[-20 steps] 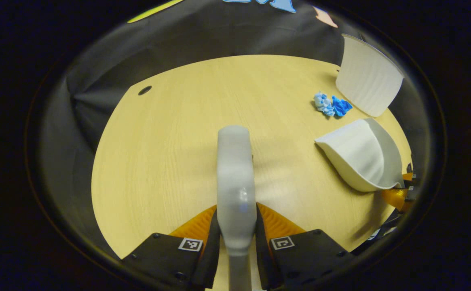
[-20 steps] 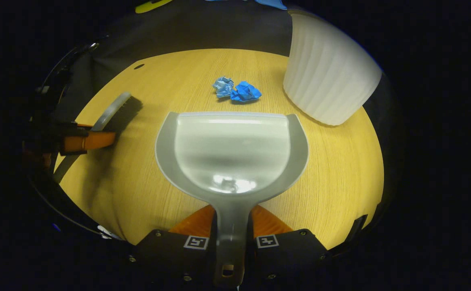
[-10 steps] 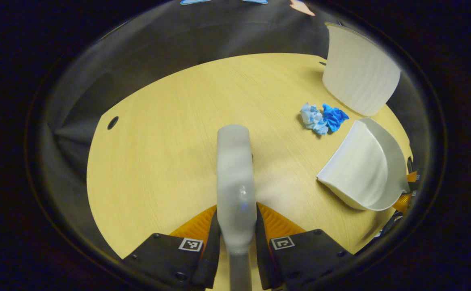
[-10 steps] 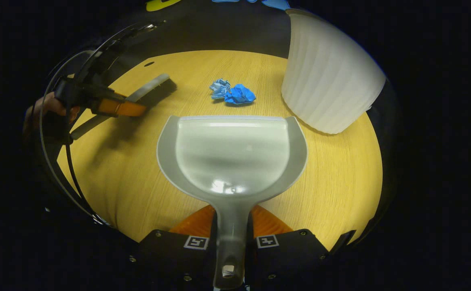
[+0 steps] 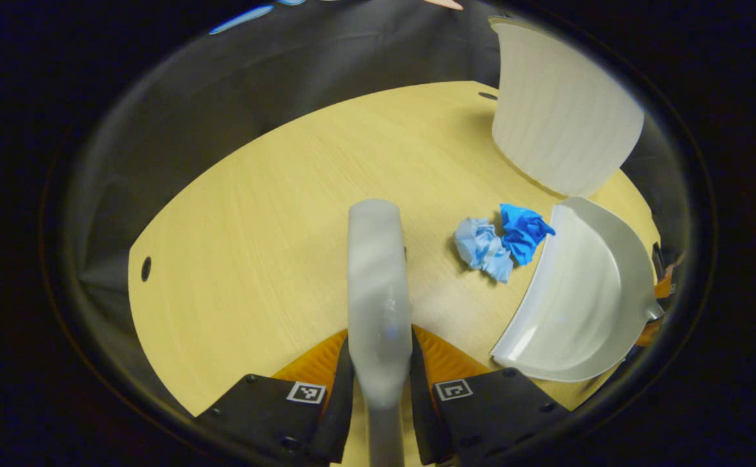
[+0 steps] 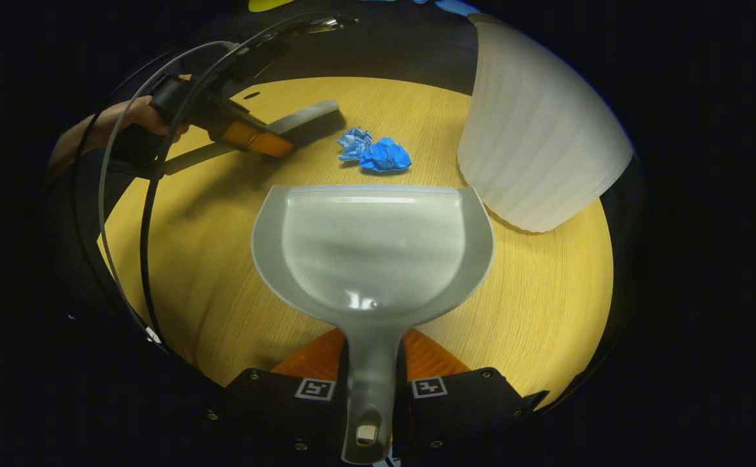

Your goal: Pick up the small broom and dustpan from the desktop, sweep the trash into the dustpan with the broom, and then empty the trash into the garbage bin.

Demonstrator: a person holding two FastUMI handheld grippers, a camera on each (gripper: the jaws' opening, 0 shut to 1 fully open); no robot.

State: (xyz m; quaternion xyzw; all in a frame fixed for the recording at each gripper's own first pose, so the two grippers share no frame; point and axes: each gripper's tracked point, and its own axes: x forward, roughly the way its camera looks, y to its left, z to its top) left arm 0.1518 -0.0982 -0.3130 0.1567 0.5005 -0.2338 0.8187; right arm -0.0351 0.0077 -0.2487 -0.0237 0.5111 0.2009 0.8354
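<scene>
Clamping the grey plastic dustpan's (image 6: 372,246) handle, the right gripper (image 6: 372,389) aimed its lip at crumpled blue paper trash (image 6: 375,153) mid-frame, while the left gripper (image 5: 378,389) gripped the grey broom (image 5: 378,285) for sweeping.

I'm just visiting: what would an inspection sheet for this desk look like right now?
Surface: wooden desktop, with a cable hole.
Job's things: small broom; dustpan, lip facing the blue crumpled paper; white garbage bin beside it.
Clutter: nothing seen.
Grippers: left hand-held gripper clamps the broom handle; right hand-held gripper clamps the dustpan handle.
Cables: black cables loop by the left hand-held gripper.
Surroundings: black cloth wall.
</scene>
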